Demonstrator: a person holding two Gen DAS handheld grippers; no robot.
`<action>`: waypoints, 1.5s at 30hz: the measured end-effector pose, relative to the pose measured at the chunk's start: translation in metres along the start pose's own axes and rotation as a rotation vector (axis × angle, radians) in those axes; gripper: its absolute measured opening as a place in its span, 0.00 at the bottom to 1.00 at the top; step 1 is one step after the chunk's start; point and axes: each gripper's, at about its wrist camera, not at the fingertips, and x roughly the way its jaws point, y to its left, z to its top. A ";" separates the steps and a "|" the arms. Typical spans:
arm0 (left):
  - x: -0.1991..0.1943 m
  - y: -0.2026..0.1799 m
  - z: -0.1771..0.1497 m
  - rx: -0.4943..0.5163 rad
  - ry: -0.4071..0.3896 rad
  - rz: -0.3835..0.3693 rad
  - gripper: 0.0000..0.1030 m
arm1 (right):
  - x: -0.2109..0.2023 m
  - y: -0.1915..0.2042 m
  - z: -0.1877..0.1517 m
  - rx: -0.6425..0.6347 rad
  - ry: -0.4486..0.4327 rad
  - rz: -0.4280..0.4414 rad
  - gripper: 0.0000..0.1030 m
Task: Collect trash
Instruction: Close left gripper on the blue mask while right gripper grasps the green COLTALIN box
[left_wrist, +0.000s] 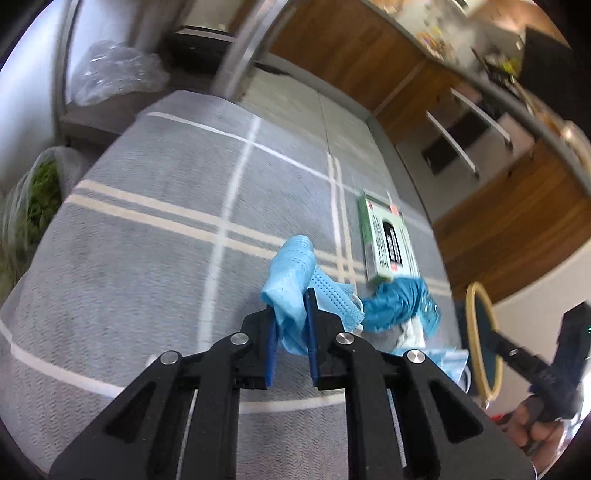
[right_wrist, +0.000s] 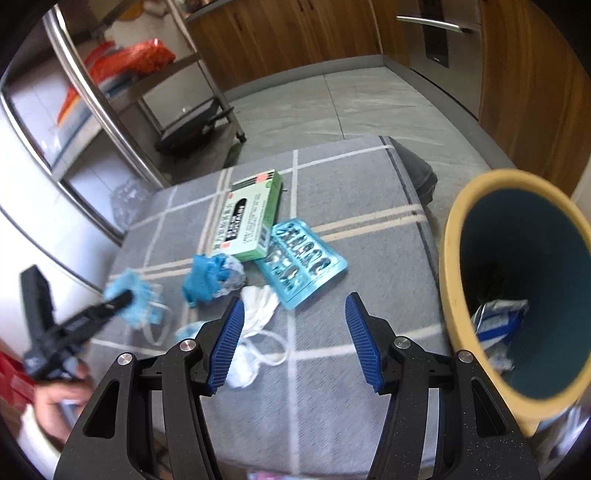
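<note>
My left gripper (left_wrist: 291, 314) is shut on a light blue face mask (left_wrist: 295, 273) just above the grey checked cloth (left_wrist: 147, 229); it also shows in the right wrist view (right_wrist: 122, 299) with the mask (right_wrist: 138, 295). My right gripper (right_wrist: 293, 325) is open and empty above the cloth, over a white mask (right_wrist: 258, 310). On the cloth lie a green medicine box (right_wrist: 251, 214), a blue blister pack (right_wrist: 304, 258) and a crumpled teal glove (right_wrist: 207, 277). A yellow-rimmed bin (right_wrist: 517, 280) with a teal inside stands at the right and holds a blue and white wrapper (right_wrist: 498, 321).
A metal rack (right_wrist: 122, 110) with bags stands at the back left. Wooden cabinets (right_wrist: 295, 33) line the far wall beyond a grey tiled floor (right_wrist: 369, 107). A bag of greens (left_wrist: 37, 206) sits left of the table in the left wrist view.
</note>
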 end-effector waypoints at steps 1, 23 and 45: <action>-0.002 0.003 0.001 -0.013 -0.010 -0.002 0.12 | 0.004 0.001 0.003 -0.015 0.008 -0.011 0.57; -0.020 0.008 0.011 -0.080 -0.085 -0.014 0.12 | 0.125 0.096 0.080 -0.150 0.200 -0.195 0.83; -0.021 -0.008 0.011 -0.061 -0.092 -0.021 0.12 | 0.097 0.087 0.076 -0.139 0.115 -0.153 0.72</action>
